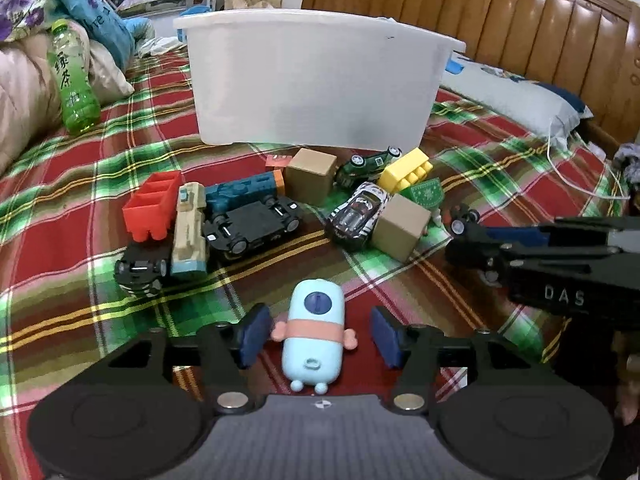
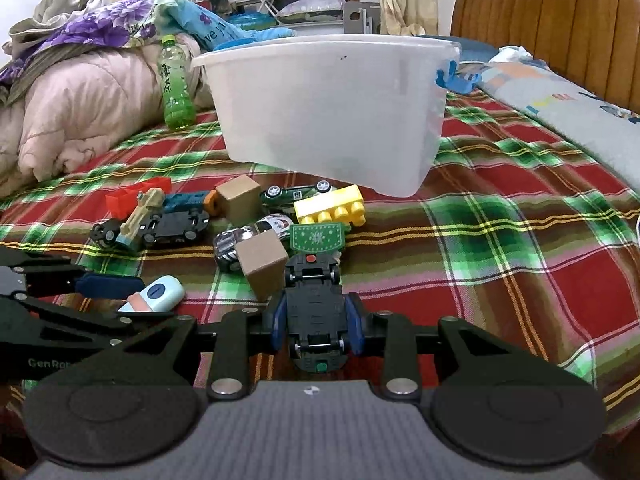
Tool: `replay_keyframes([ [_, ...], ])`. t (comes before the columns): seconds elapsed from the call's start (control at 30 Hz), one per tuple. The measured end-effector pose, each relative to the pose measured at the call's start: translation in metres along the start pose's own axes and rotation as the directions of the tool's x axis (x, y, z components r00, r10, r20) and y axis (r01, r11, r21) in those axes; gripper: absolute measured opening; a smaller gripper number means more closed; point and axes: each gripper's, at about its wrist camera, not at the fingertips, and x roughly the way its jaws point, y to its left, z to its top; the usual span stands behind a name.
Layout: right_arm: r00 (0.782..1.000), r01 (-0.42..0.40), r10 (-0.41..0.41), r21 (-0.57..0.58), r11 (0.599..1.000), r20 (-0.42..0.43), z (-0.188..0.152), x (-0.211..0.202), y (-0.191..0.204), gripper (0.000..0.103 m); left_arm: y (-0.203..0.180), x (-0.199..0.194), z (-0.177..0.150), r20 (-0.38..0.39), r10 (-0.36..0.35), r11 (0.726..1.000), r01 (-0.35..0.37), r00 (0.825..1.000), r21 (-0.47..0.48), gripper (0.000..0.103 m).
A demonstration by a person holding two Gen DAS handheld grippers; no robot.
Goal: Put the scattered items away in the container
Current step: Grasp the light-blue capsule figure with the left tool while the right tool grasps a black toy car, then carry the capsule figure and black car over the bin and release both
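The tidy-up looks to be at its very start. The white bin (image 1: 316,80) stands on the plaid bedspread (image 1: 100,168), and its cloudy wall shows no clear shape of anything inside, though neither view looks over the rim, so I cannot say it holds nothing.

Nearly everything is scattered in front of the bin. Just before its near wall sit a tan cube (image 1: 311,175), a green toy car (image 1: 368,163) and a yellow brick (image 1: 406,170). Further from the bin, toward the cameras, lie a red brick (image 1: 151,204), a beige toy truck (image 1: 190,228), a blue toy train (image 1: 244,189), an upturned black car chassis (image 1: 254,230), a striped car (image 1: 358,214) and a second tan cube (image 1: 400,226).

Two pickups are under way. The right gripper (image 2: 316,324) is closed on an upside-down black toy car (image 2: 314,312), pads pressed to both its flanks — the car is on the bedspread at the near edge of the pile, well short of the bin. The left gripper (image 1: 316,334) stands partly open around a pale blue figure (image 1: 314,336), nearest the camera and farthest from the bin; its pads flank the figure with gaps on both sides, so nothing is gripped yet.

So every visible piece has yet to reach the bin — the black car seems likeliest to go first.
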Motion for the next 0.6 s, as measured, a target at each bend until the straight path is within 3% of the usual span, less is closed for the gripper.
replay_keyframes([
  [0.27,1.0,0.004,-0.004,0.006,1.0,0.014,0.002,-0.003,-0.003,0.034,-0.01,-0.015,0.007,0.057,-0.007,0.998,0.003,0.998,0.069,0.047],
  [0.53,0.993,0.001,0.0,-0.009,1.0,0.121,0.04,-0.015,-0.006,0.034,-0.008,-0.033,0.065,0.173,-0.009,0.998,-0.003,0.985,0.066,0.046],
  [0.6,0.988,0.001,0.002,-0.016,1.0,0.157,0.055,-0.017,-0.007,0.034,-0.008,-0.034,0.082,0.199,-0.006,0.998,-0.008,0.98,0.069,0.027],
])
